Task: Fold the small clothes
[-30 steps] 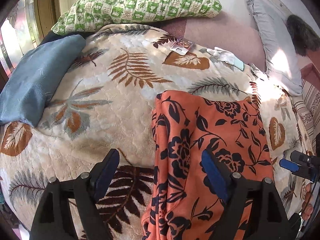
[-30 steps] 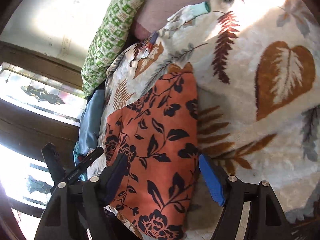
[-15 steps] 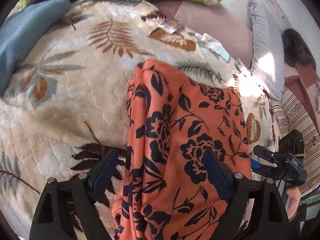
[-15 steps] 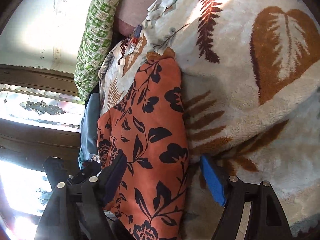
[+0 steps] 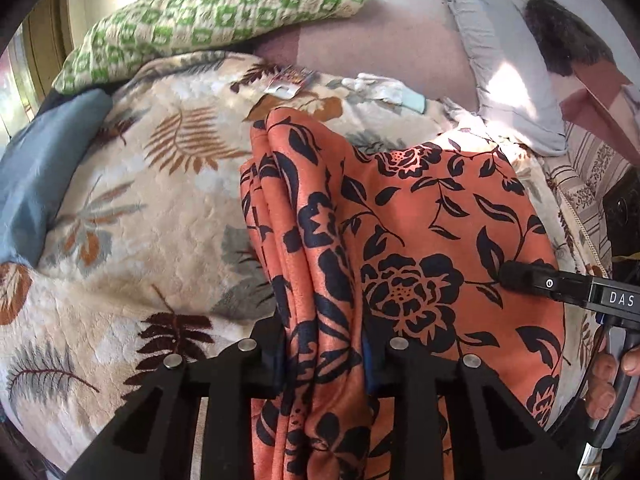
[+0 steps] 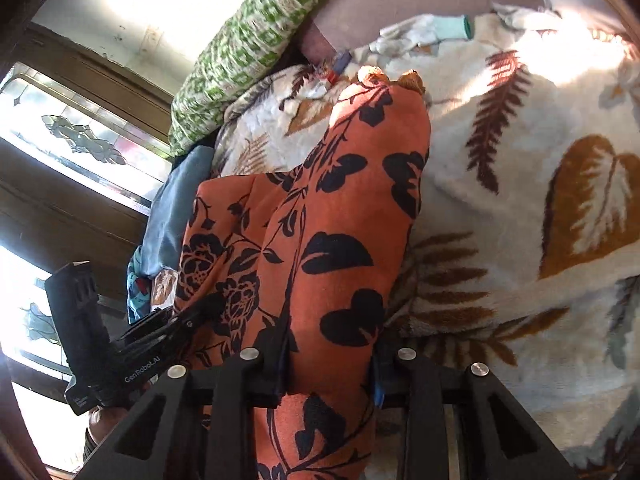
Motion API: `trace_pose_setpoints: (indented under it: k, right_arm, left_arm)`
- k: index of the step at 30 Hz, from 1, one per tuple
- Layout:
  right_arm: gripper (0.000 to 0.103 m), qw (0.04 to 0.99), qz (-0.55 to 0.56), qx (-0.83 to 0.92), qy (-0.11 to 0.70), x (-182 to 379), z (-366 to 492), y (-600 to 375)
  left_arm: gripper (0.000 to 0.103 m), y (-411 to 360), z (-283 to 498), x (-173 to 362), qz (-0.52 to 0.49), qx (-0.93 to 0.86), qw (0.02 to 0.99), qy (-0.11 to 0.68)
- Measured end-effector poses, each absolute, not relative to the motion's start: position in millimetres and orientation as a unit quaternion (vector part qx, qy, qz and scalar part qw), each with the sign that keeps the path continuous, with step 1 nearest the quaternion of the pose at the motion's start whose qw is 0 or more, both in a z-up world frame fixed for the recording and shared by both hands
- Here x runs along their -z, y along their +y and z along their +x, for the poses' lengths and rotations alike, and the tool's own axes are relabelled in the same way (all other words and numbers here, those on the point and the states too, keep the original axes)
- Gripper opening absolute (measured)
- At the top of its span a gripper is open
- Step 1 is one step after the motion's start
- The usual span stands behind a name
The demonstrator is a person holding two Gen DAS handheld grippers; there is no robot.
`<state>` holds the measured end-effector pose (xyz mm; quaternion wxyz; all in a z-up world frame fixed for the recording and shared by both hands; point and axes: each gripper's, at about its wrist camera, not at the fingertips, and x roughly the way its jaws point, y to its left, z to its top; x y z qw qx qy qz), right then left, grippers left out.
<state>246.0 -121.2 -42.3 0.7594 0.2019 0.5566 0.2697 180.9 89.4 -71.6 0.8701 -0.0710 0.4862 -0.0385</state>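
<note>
An orange garment with black flowers (image 5: 400,240) lies on the leaf-patterned blanket (image 5: 140,220). My left gripper (image 5: 324,356) is shut on the garment's bunched near left edge. My right gripper (image 6: 328,364) is shut on the garment's (image 6: 340,220) near right edge, and the cloth rises in a lifted fold ahead of it. The right gripper also shows at the right of the left wrist view (image 5: 560,284), and the left gripper shows at the lower left of the right wrist view (image 6: 120,344).
A green checked pillow (image 5: 216,16) and a grey pillow (image 5: 508,60) lie at the bed's head. A blue cushion (image 5: 36,172) lies at the left. A small packet (image 5: 288,84) and a pale sock (image 5: 392,92) lie on the blanket beyond the garment. A window (image 6: 60,140) is at the left.
Both grippers moved in onto the garment's near edge and closed on it. The cloth has bunched and lifted off the blanket.
</note>
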Motion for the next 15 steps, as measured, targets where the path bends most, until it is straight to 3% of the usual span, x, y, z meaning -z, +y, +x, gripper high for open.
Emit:
trace_pose_setpoints:
  k: [7, 15]
  right_arm:
    - [0.032, 0.795, 0.193, -0.256, 0.516, -9.5, 252.4, -191.1]
    - [0.032, 0.789, 0.202, -0.232, 0.532, 16.4, 269.4, -226.7]
  left_arm:
    - [0.030, 28.6, 197.0, 32.0, -0.059, 0.068, 0.888, 0.452]
    - [0.030, 3.0, 226.9, 63.4, -0.060, 0.065, 0.870, 0.484]
